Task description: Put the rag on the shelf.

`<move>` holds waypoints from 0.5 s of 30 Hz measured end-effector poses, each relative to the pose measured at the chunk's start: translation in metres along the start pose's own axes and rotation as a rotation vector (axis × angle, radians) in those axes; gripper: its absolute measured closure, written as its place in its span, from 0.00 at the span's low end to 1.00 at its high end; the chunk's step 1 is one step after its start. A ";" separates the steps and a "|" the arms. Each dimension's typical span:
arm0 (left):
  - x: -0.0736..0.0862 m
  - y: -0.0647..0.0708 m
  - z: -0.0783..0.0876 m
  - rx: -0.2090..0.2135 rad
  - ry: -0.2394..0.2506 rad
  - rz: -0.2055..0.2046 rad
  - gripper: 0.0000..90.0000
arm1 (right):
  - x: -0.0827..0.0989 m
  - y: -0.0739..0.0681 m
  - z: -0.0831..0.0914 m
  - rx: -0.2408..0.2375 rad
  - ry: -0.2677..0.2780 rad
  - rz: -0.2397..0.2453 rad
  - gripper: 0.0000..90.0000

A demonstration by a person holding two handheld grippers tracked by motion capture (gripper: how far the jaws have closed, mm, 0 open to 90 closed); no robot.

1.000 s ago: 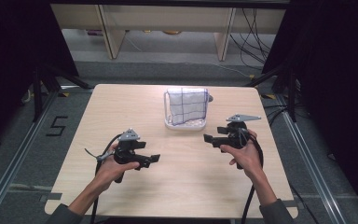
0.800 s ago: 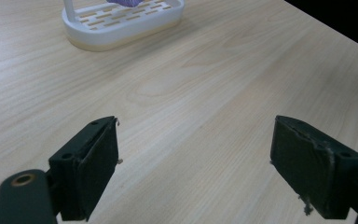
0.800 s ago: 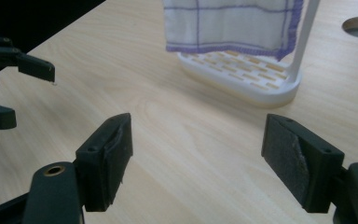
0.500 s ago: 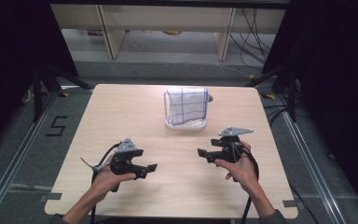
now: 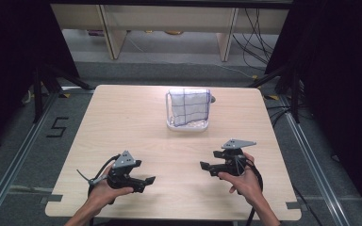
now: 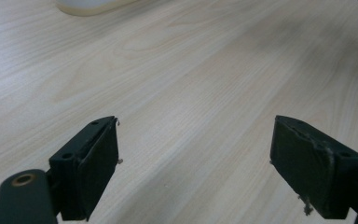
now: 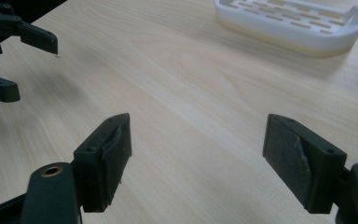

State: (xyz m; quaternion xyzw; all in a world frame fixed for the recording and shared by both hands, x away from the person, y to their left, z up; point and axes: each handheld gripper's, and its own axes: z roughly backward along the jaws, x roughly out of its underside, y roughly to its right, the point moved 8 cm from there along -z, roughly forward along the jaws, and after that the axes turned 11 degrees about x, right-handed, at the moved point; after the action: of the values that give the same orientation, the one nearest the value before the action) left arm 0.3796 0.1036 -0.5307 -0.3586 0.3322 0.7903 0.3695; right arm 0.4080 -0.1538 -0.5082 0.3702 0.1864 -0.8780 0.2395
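High view shows the light wooden rectangular bench (image 5: 122,122) as the largest thing, its pale grain running across the frame. Toward the far middle of it stands a white plastic slatted rack (image 5: 187,125), and a white cloth with a blue grid pattern (image 5: 188,106) hangs draped over the rack's upright frame. Well apart from the rack, near the front edge, the person's two hands each hold a black two-jaw tool low over the bare wood. The left gripper (image 5: 147,181) sits at the front left with its jaws spread wide and nothing between them; the left gripper view shows bare bench between its pads. The right gripper (image 5: 206,166) sits at the front right, likewise released and empty, and the right gripper view shows the rack's base (image 7: 293,23) ahead of it.
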 end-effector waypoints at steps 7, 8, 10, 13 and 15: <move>0.011 0.004 0.002 -0.017 -0.005 0.017 0.17 | 0.014 0.002 -0.001 -0.007 -0.015 0.019 0.27; 0.011 0.004 0.002 -0.017 -0.005 0.017 0.17 | 0.014 0.002 -0.001 -0.007 -0.015 0.019 0.27; 0.014 0.008 0.003 -0.002 -0.011 0.018 0.17 | 0.021 0.002 0.000 0.008 -0.044 0.014 0.27; 0.016 0.012 0.006 -0.005 -0.020 0.004 0.17 | 0.025 0.003 0.001 0.011 -0.044 0.024 0.27; 0.017 0.013 0.006 -0.001 -0.025 0.001 0.17 | 0.027 0.002 0.001 -0.013 -0.048 0.023 0.27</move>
State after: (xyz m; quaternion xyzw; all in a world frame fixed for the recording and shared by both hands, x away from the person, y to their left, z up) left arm 0.3590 0.1075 -0.5380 -0.3488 0.3272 0.7951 0.3730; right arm 0.3914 -0.1634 -0.5279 0.3494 0.1820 -0.8827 0.2562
